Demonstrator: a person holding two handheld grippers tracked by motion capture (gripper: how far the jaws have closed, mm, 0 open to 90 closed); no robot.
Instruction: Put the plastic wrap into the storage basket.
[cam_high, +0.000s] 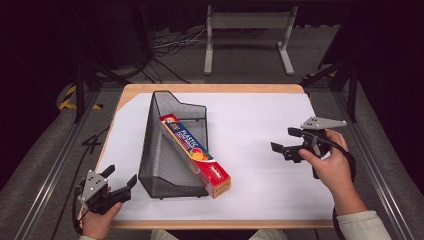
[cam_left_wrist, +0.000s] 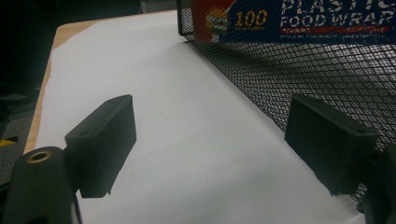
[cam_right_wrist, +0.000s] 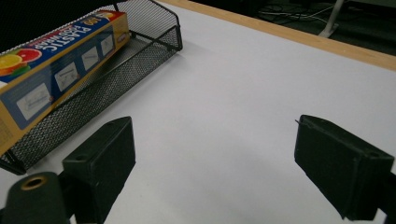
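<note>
Cardboard wrap box (cam_high: 197, 155) in the mesh basket (cam_high: 165, 170) looks light, stiff and smooth; best pinched across its jutting end. Both the left gripper (cam_high: 120, 179) and the right gripper (cam_high: 284, 140) are spread, empty.

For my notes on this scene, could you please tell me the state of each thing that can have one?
Black wire-mesh file holder: lying on its side on the white table cover.
Blue and orange plastic food wrap box: closed, leaning in the holder, one end sticking out.
Left gripper: open, holding nothing.
Right gripper: open, holding nothing.
</note>
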